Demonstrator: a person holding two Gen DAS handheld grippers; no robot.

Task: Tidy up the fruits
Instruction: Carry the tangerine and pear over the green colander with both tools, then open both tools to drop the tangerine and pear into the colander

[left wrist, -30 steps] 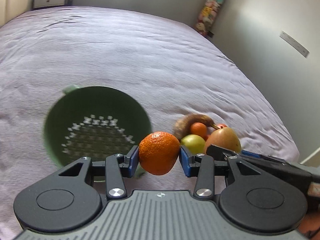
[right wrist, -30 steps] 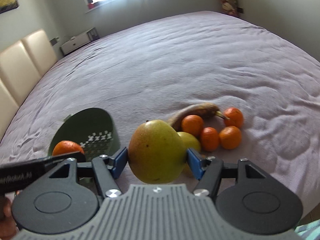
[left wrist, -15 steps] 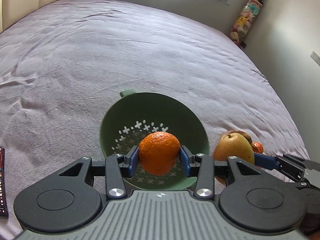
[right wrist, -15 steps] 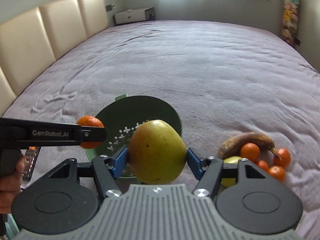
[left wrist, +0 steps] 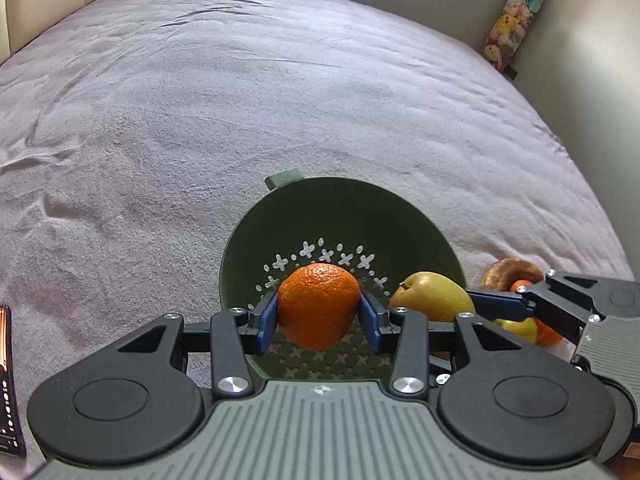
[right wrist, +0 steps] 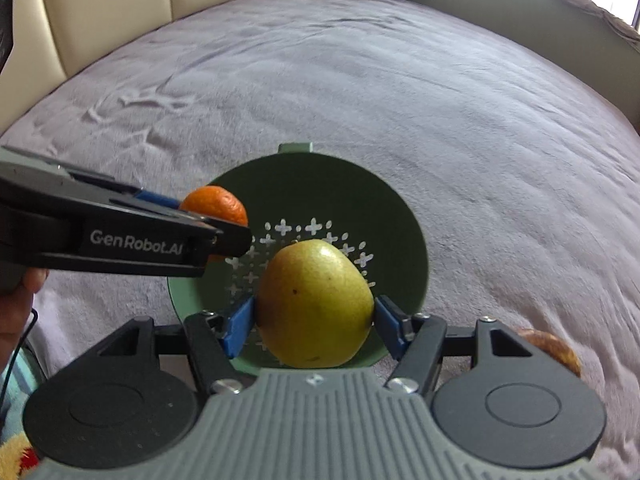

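My left gripper [left wrist: 319, 312] is shut on an orange [left wrist: 318, 305] and holds it over the green colander [left wrist: 344, 216] on the bed. My right gripper [right wrist: 314, 320] is shut on a yellow-green pear [right wrist: 314, 302], also over the colander [right wrist: 360, 196]. In the left wrist view the pear [left wrist: 434, 297] and right gripper [left wrist: 520, 306] come in from the right. In the right wrist view the left gripper [right wrist: 120, 236] and orange [right wrist: 216, 206] reach in from the left over the colander's left rim. The colander's perforated bottom holds no fruit that I can see.
The bed's mauve cover [left wrist: 240, 100] stretches all around. A brown banana [left wrist: 512, 272], a green fruit [left wrist: 516, 328] and small oranges [left wrist: 548, 334] lie right of the colander. A dark phone-like object [left wrist: 8, 380] lies at the left edge. A padded headboard [right wrist: 100, 12] stands at the far left.
Both grippers have swung left from the fruit pile to above the colander, carrying the orange and the pear. The colander now sits centred under both.
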